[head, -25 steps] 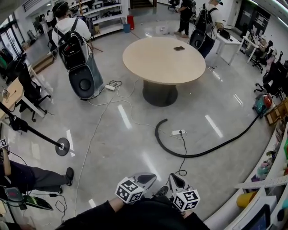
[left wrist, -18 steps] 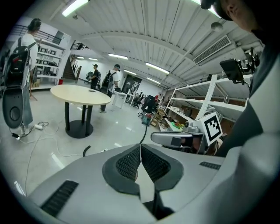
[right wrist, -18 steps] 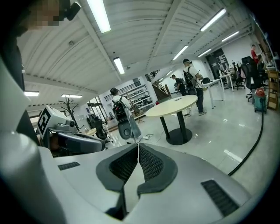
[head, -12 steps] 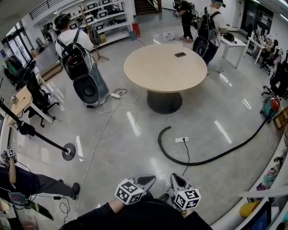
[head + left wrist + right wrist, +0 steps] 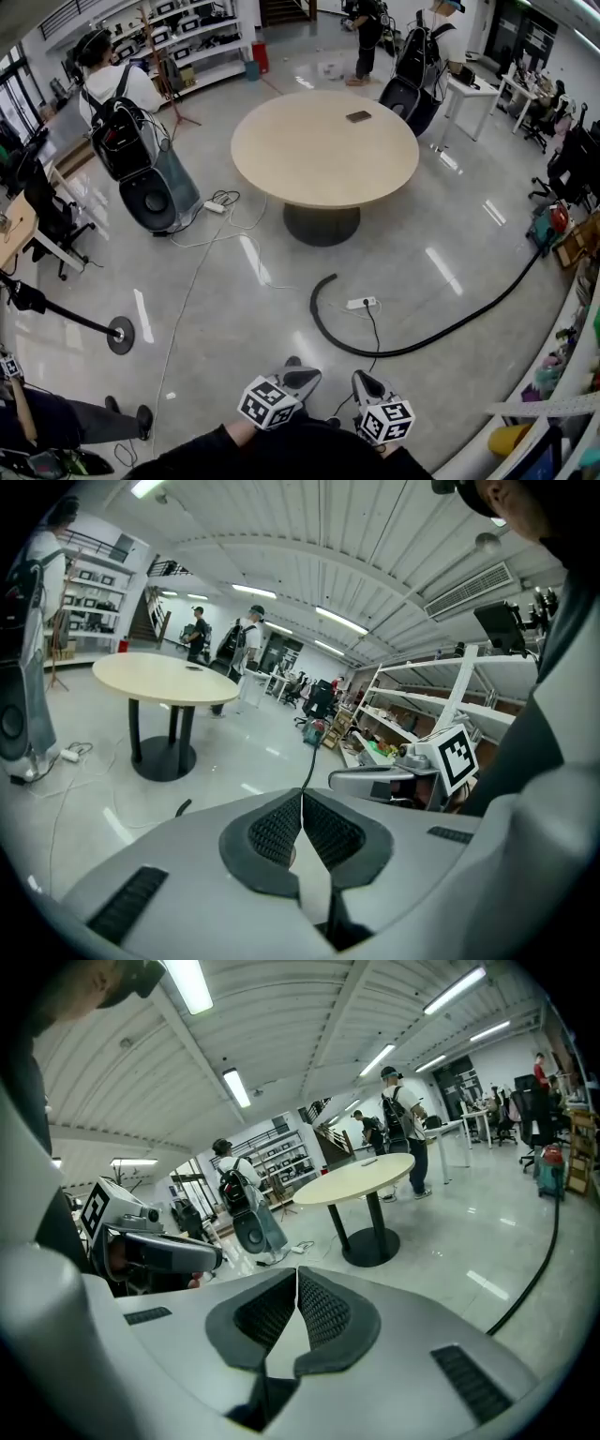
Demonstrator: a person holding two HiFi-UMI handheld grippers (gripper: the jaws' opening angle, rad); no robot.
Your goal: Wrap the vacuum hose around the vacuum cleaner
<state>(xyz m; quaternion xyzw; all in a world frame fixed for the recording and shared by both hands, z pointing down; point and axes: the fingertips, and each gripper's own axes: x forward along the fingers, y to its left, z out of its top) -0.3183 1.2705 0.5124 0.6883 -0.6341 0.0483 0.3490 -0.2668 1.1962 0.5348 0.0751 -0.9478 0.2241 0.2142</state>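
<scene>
Counting from the head view gives two hand-held grippers, one long black vacuum hose (image 5: 312,307), one round beige table (image 5: 323,150) on a dark pedestal, one white power strip (image 5: 361,303) and three standing people with backpacks. One of the people is at the left (image 5: 117,103) and two are beyond the table (image 5: 364,23) (image 5: 417,56). The left gripper (image 5: 302,373) and the right gripper (image 5: 362,377) sit side by side at the bottom edge. Each has its ribbed pads pressed together with nothing between them.

The hose lies on the polished grey floor (image 5: 234,309), well apart from both grippers. Its near end curls toward the table, and its length sweeps right into clutter at the frame edge, where its far end cannot be made out. No view shows the vacuum cleaner clearly. A seated person (image 5: 56,417) is cut off at the lower left.

Bare floor lies between the grippers and the hose, crossed only by the strip's dark cord. Thin white cables (image 5: 202,258) trail across the floor to the left.
</scene>
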